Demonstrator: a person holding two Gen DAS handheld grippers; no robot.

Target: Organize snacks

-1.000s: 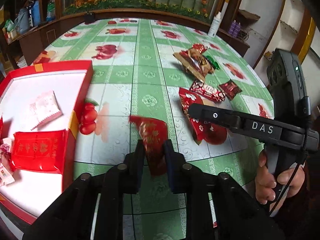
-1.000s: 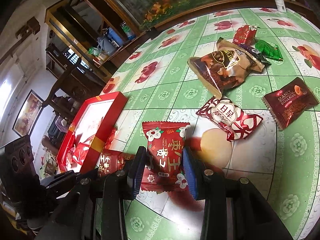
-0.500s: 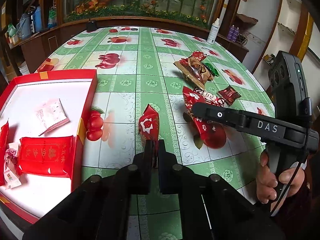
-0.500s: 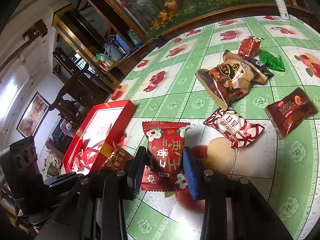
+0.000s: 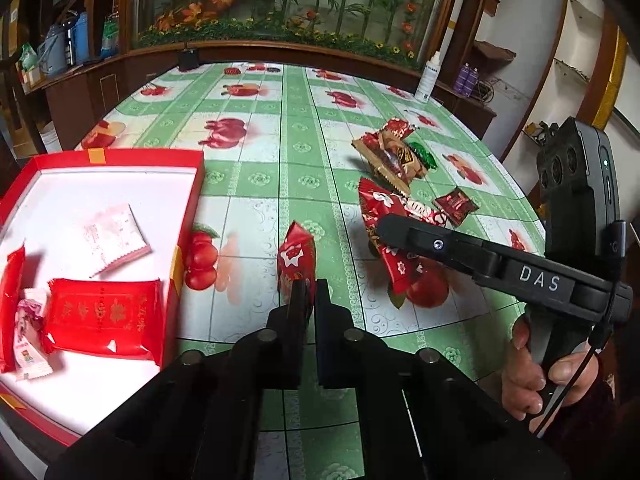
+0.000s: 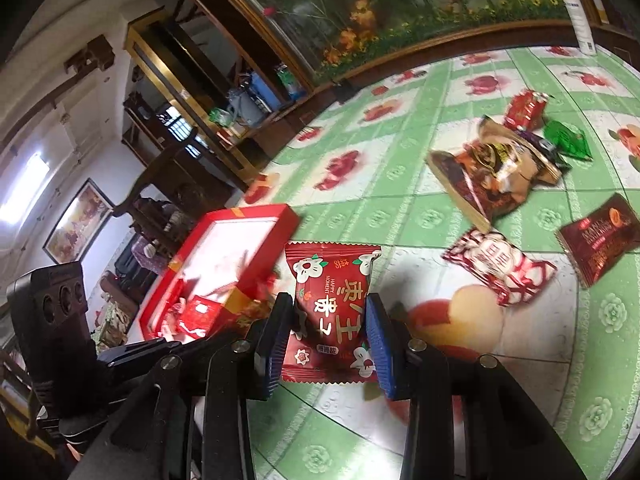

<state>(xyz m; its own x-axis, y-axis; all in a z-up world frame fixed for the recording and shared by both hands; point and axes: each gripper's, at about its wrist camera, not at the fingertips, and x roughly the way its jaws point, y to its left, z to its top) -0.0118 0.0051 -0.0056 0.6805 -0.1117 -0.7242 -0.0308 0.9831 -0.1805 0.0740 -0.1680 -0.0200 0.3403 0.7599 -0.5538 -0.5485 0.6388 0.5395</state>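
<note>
My left gripper (image 5: pixel 309 294) is shut on a small red snack packet (image 5: pixel 297 259), held on edge above the green tablecloth, right of the red box (image 5: pixel 188 216). The box holds a red packet (image 5: pixel 104 314), a pale pink packet (image 5: pixel 114 234) and others at its left edge. My right gripper (image 6: pixel 329 320) is shut on a red flower-print packet (image 6: pixel 332 304), lifted off the table; it also shows in the left wrist view (image 5: pixel 390 236). The red box (image 6: pixel 256 248) lies to its left.
Loose snacks lie on the table: a brown bag (image 6: pixel 492 168), a red-and-white packet (image 6: pixel 500 266), a dark red packet (image 6: pixel 600 240), a green packet (image 6: pixel 568 140) and a red one (image 6: pixel 524 108). A white bottle (image 5: pixel 428 78) stands at the far edge.
The left gripper closed on the small red packet and raised it, turned on edge. The right gripper lifted the flower-print packet and moved it toward the red box.
</note>
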